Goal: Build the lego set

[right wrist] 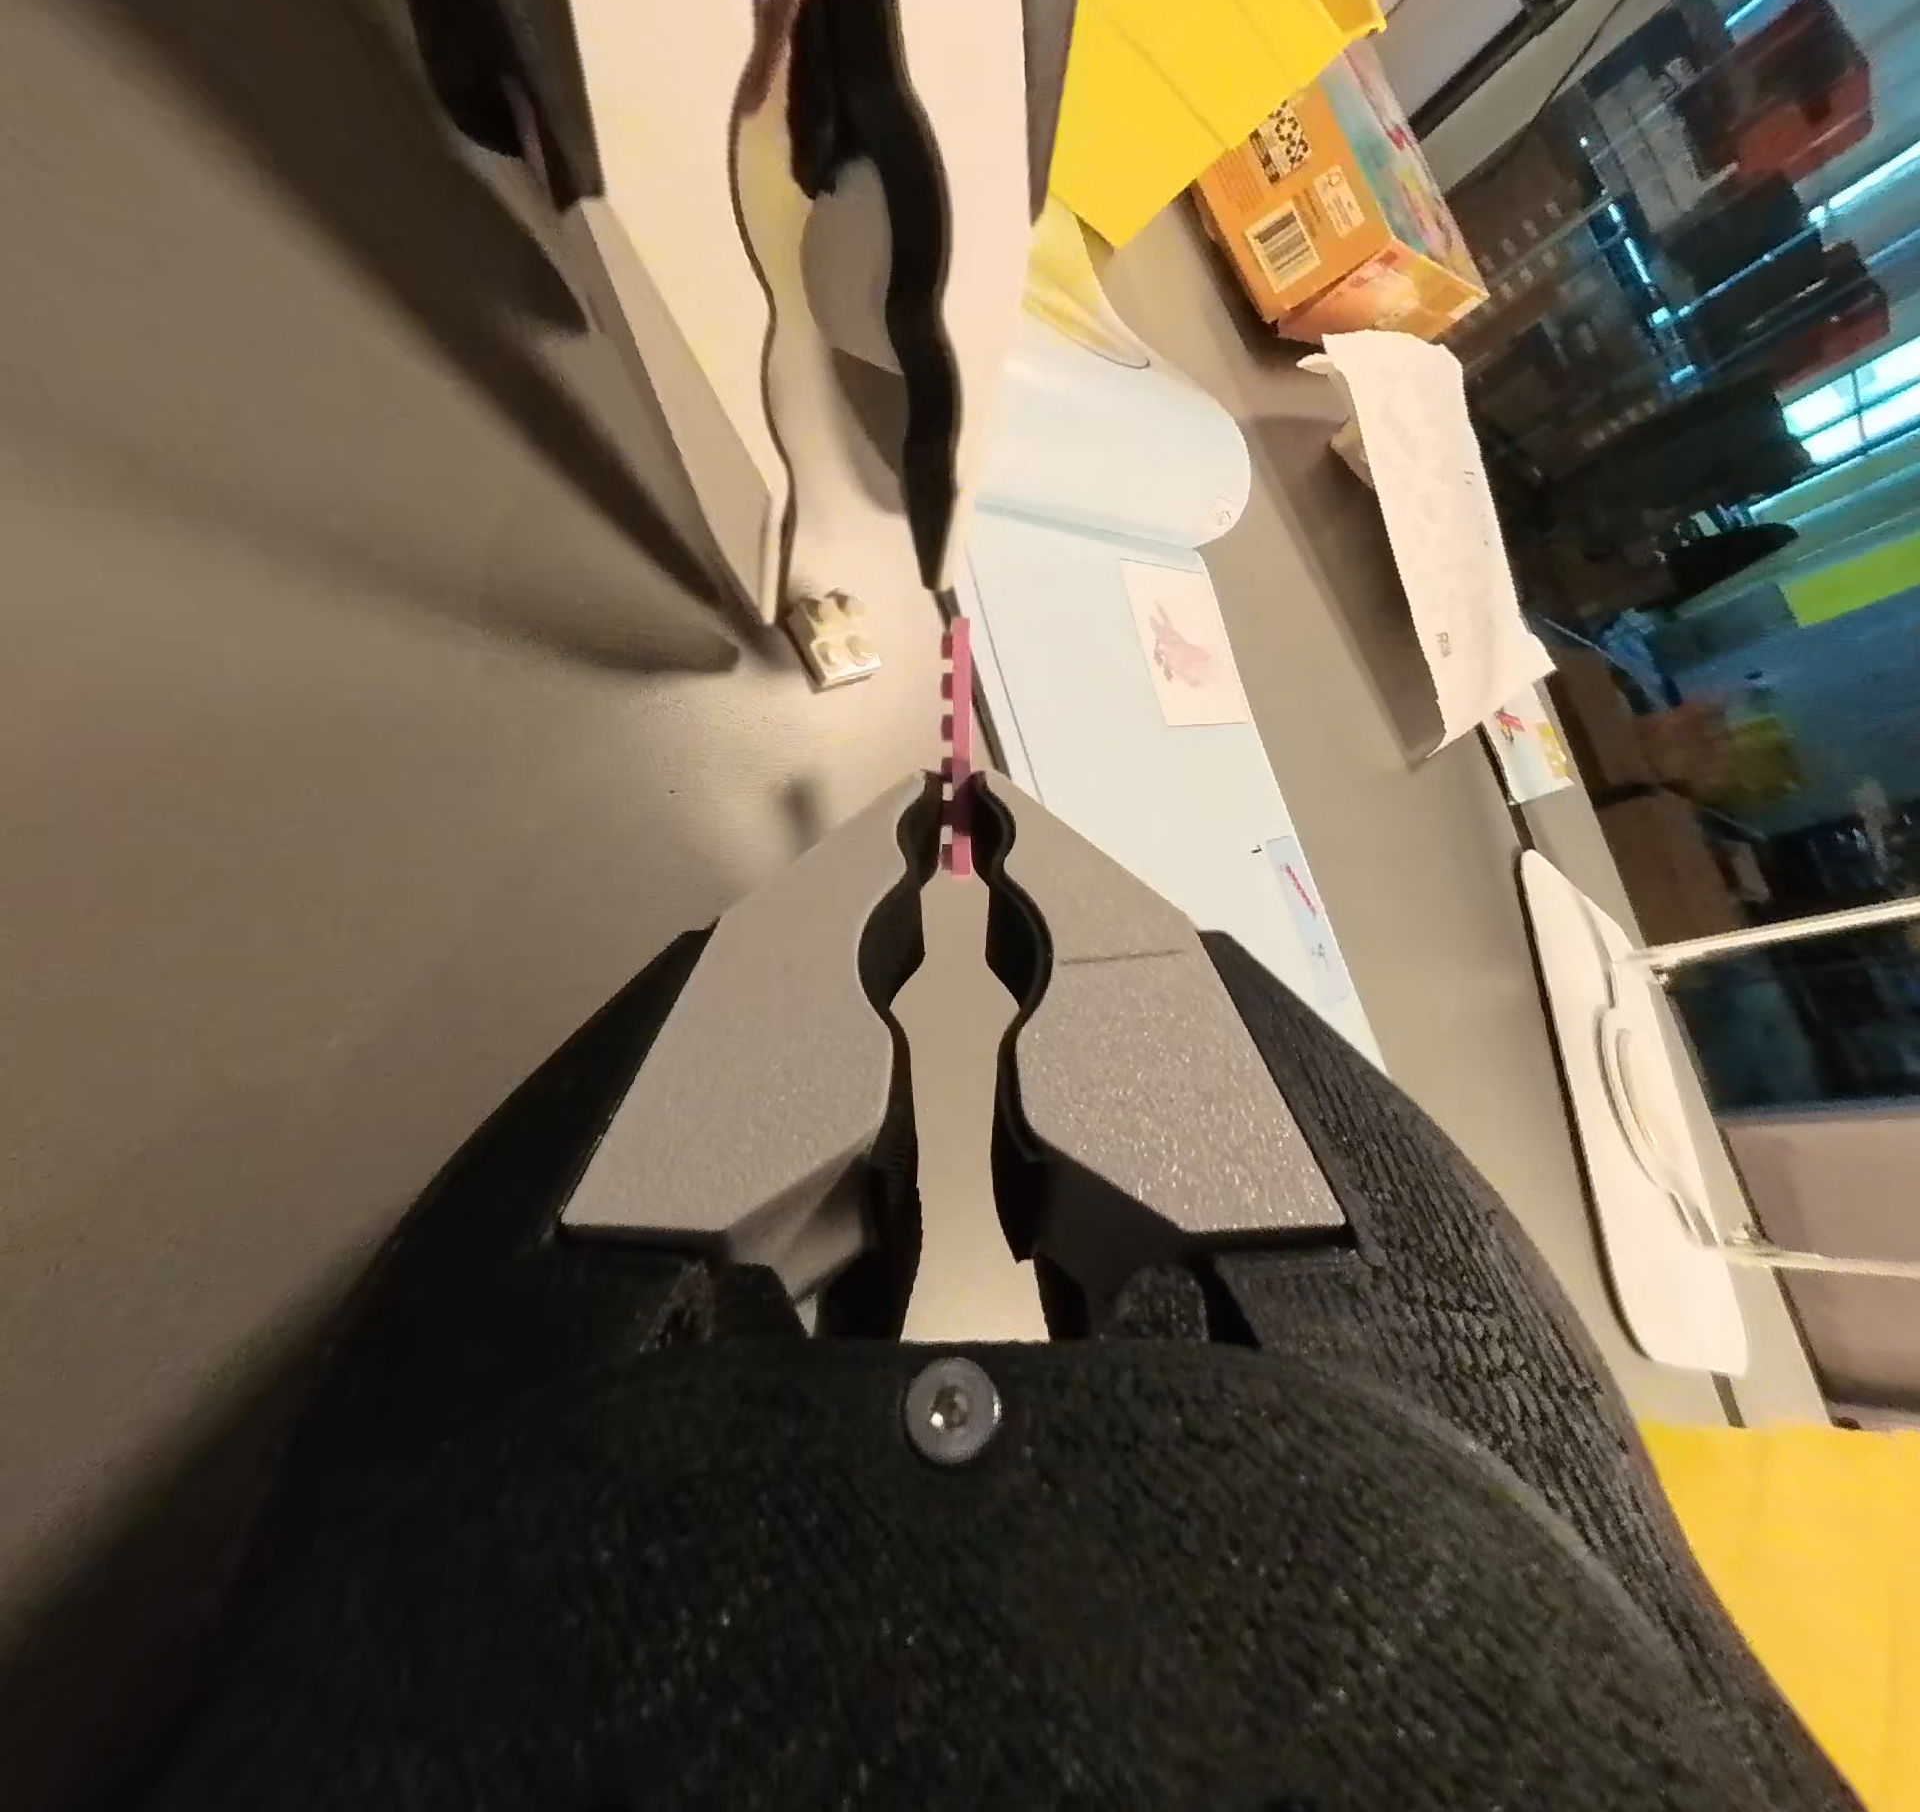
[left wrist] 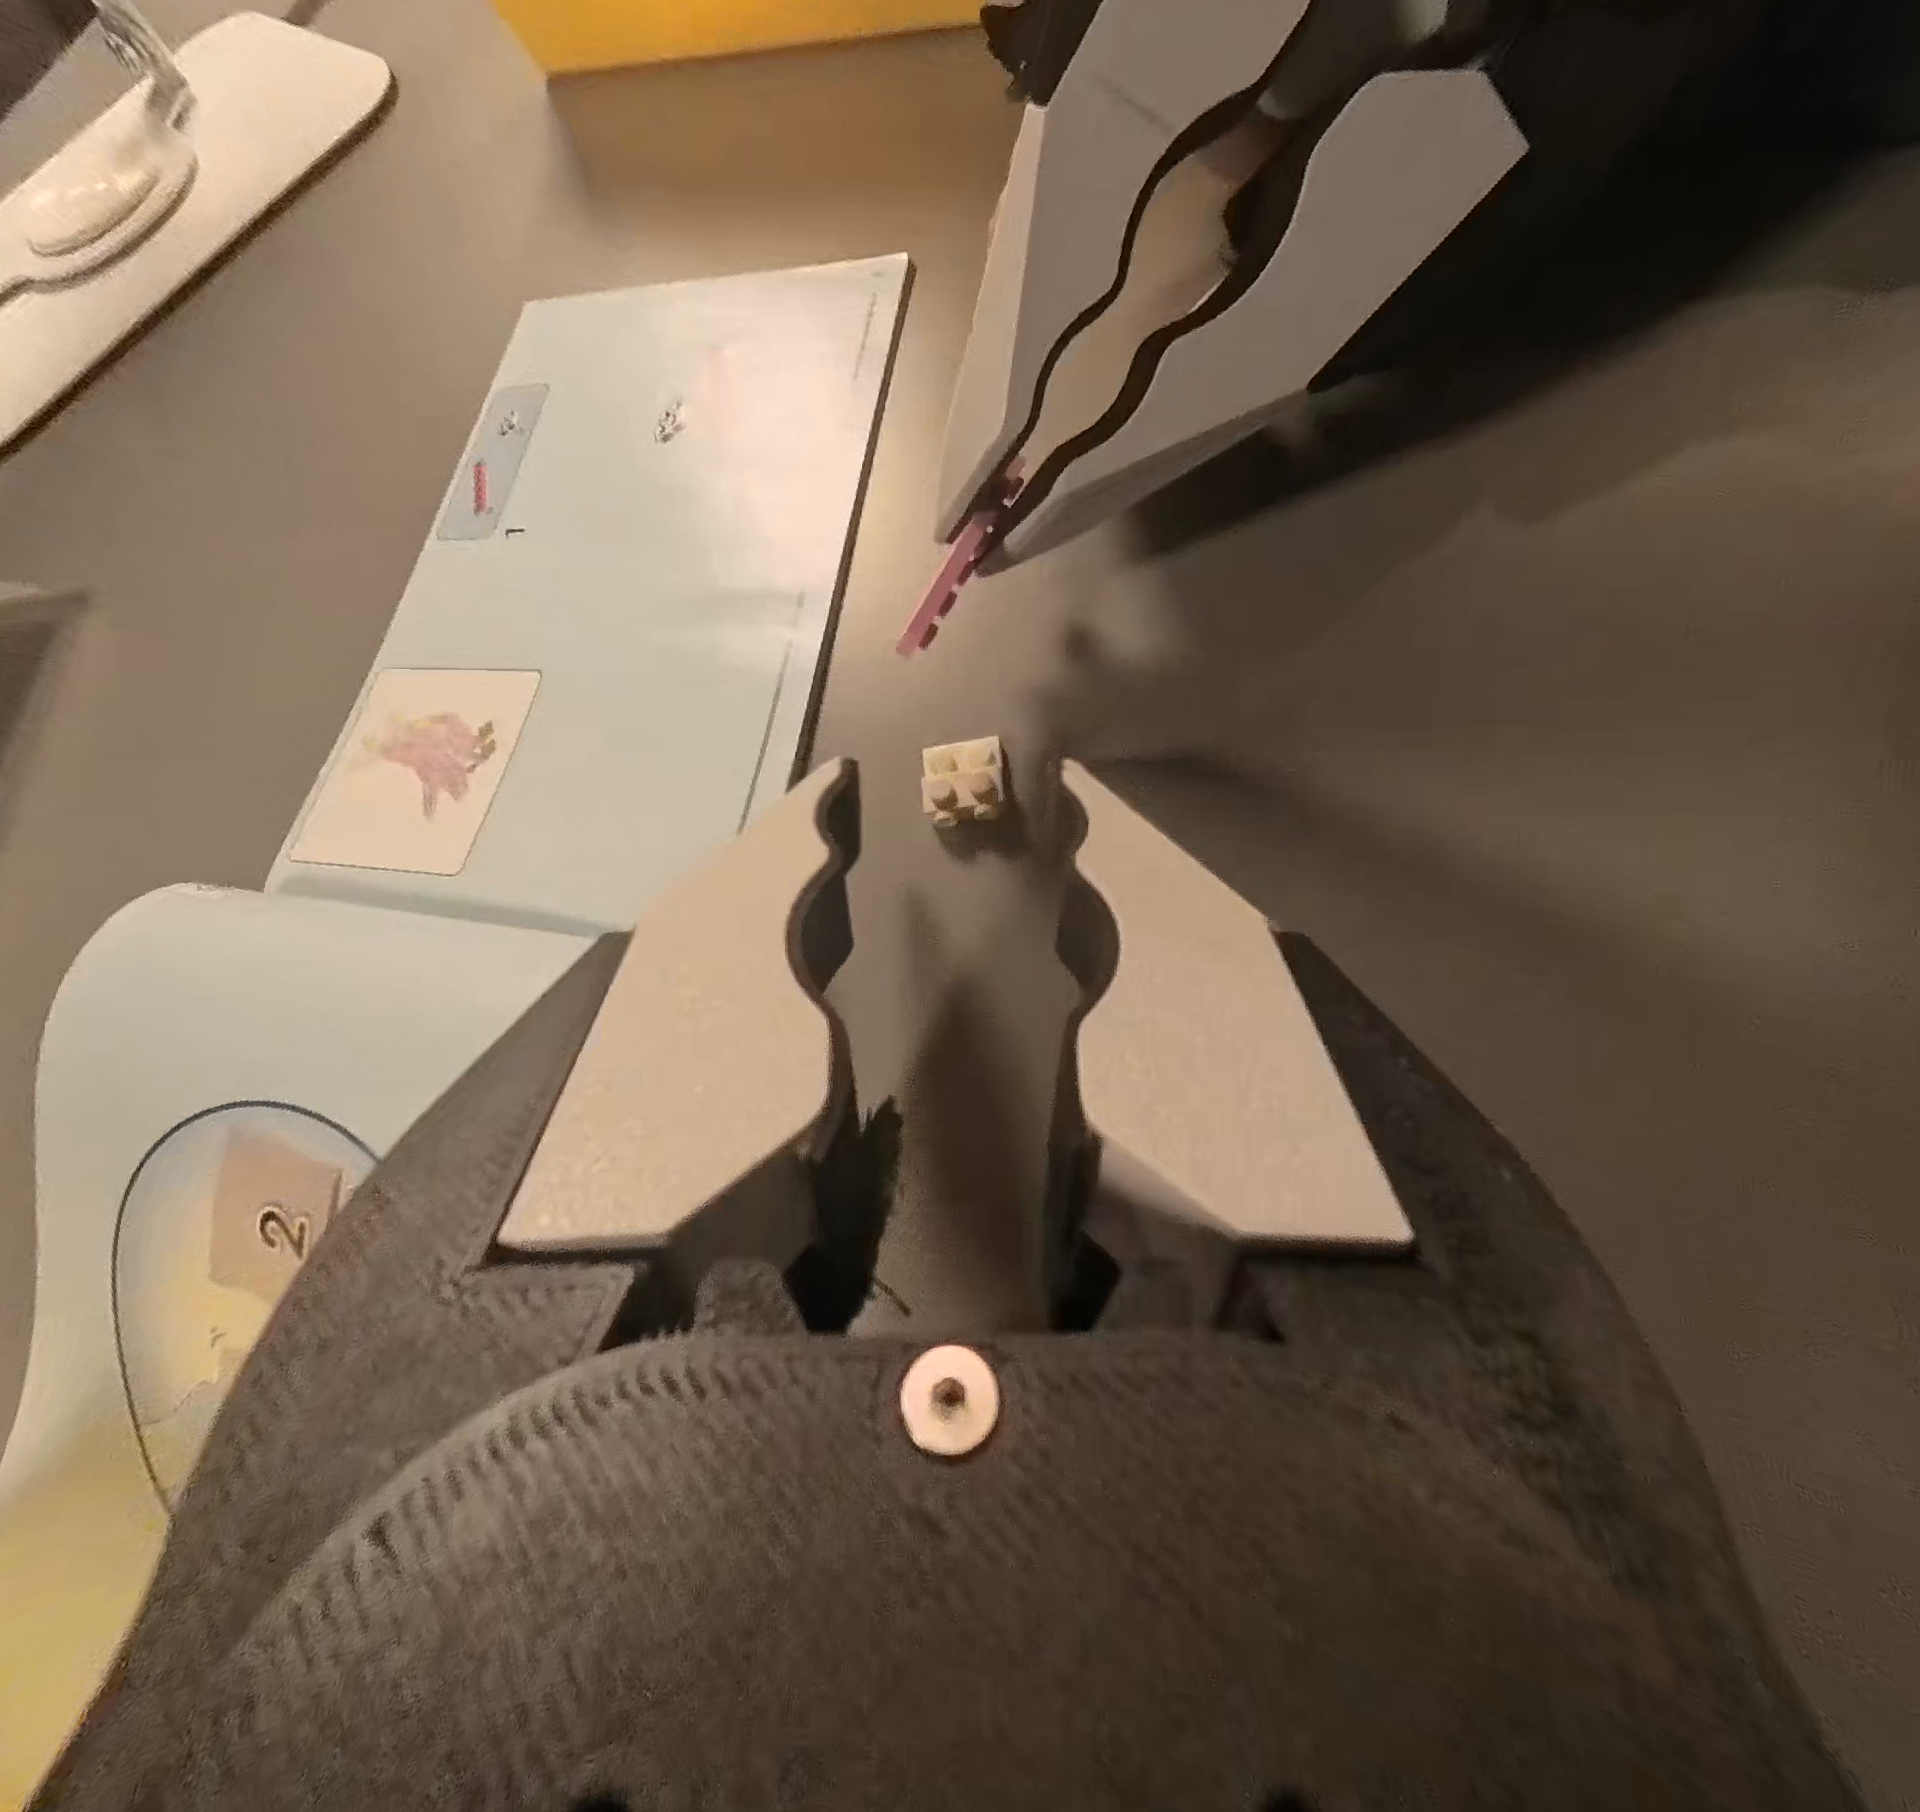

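- Grey tabletop (left wrist: 312,515) is filling both views, with a pale blue instruction booklet (left wrist: 665,567) lying open at 10 o'clock of the left gripper and a yellow bin (right wrist: 1195,48) sitting farther back.
- Left gripper (left wrist: 961,786) is standing with its jaws spread; a small cream brick (left wrist: 968,786) is resting on the table between the fingertips, nearer the 3 o'clock one, with a gap showing on the 9 o'clock side and no pad visibly pressing it.
- Right gripper (right wrist: 958,786) is clamping a thin pink plate (right wrist: 958,713) at one end, both pads pressing its flat faces.
- That plate is pointing straight out of the fingertips toward 12 o'clock in the right wrist view, long axis in line with the fingers, studs facing 9 o'clock.
- From the left wrist view, the plate (left wrist: 951,583) is hanging above the table, its free end angling down toward 7 o'clock, near the cream brick but apart from it.
- A white stand base (left wrist: 187,204) is sitting at 10 o'clock, well apart.
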`<state>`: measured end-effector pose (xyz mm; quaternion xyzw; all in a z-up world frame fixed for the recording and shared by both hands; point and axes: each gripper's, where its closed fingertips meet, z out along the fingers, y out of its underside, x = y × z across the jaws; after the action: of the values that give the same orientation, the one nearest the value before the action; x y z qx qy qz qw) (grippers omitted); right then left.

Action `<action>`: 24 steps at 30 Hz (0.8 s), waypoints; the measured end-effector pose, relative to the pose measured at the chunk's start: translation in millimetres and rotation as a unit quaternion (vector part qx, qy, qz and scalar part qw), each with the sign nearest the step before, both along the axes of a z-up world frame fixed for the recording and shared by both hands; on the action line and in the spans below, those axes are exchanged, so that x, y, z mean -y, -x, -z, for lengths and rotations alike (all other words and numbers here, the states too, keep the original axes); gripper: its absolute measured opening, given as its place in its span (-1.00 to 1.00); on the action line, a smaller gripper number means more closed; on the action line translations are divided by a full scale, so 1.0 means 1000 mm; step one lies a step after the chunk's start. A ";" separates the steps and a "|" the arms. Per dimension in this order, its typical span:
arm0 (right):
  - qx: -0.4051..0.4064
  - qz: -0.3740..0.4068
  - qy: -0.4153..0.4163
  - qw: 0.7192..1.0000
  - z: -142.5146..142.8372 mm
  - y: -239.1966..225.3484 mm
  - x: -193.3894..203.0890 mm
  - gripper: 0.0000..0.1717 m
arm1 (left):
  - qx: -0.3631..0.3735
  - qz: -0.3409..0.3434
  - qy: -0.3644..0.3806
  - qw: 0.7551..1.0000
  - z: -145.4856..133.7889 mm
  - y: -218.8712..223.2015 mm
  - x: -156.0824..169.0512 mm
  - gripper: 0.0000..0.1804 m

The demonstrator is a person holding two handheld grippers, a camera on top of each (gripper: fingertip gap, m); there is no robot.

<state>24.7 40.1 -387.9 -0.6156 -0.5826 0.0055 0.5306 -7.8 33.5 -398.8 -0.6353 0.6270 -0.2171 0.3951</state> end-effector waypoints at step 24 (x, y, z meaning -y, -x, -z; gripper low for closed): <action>-0.181 0.040 0.384 0.904 -0.011 0.002 0.005 -0.96 | -0.003 0.154 -0.583 0.798 -0.042 -0.001 -0.004 -0.85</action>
<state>23.0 35.1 -376.4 -0.7832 -0.4042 0.3189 0.3487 -7.1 37.2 -357.3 -0.1812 0.7259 0.1334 0.6500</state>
